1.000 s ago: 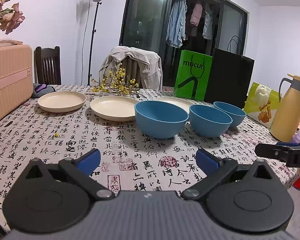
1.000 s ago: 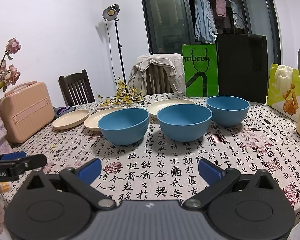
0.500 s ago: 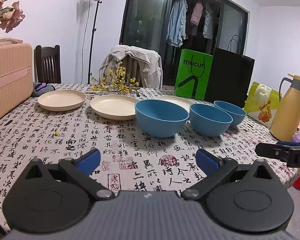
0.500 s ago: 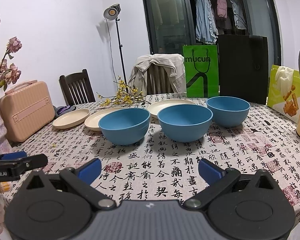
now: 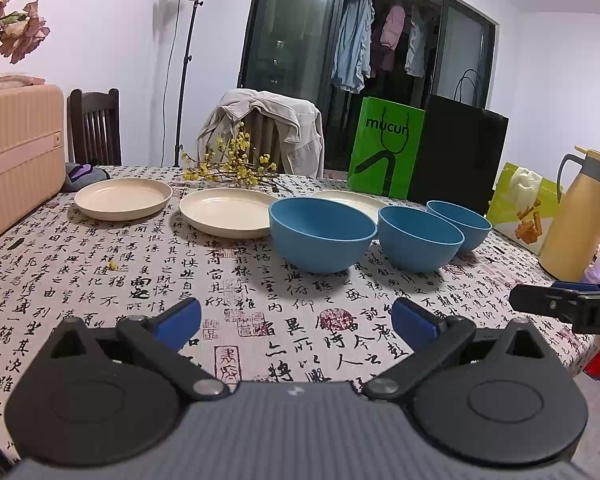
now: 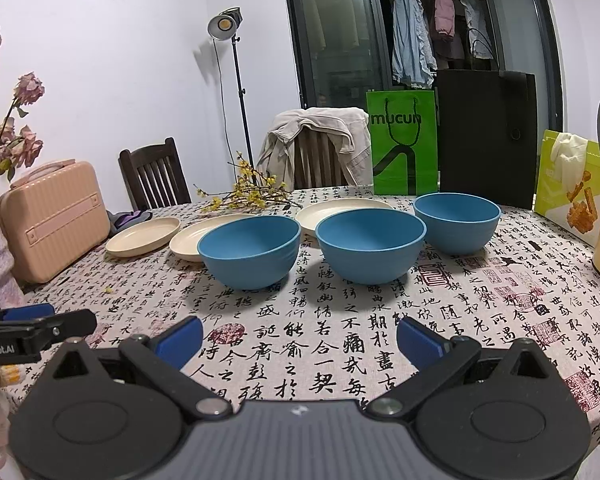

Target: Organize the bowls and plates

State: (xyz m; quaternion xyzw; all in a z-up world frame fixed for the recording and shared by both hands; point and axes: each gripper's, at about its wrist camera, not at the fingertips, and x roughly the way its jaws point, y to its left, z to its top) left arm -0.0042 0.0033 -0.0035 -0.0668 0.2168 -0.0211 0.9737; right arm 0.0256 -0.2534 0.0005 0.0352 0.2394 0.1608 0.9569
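Three blue bowls stand in a row on the table: the left bowl (image 5: 320,240) (image 6: 250,250), the middle bowl (image 5: 419,238) (image 6: 370,242) and the right bowl (image 5: 460,226) (image 6: 456,222). Behind them lie three cream plates: a left plate (image 5: 123,198) (image 6: 143,236), a middle plate (image 5: 226,212) (image 6: 188,242), and a third plate (image 5: 354,198) (image 6: 340,210) partly hidden by the bowls. My left gripper (image 5: 296,320) is open over the near table edge, short of the left bowl. My right gripper (image 6: 300,338) is open too, empty, in front of the bowls.
A pink case (image 5: 18,156) sits at the table's left, a yellow thermos (image 5: 576,216) at the right. Green bag (image 5: 386,144), black bag (image 5: 460,156) and a snack bag (image 5: 528,204) stand at the back. Yellow flower twigs (image 5: 236,168) lie behind the plates. Chairs stand beyond.
The left wrist view has shifted slightly, with the table scene a little lower and nearer. The right view is almost the same. Both grippers stay open.
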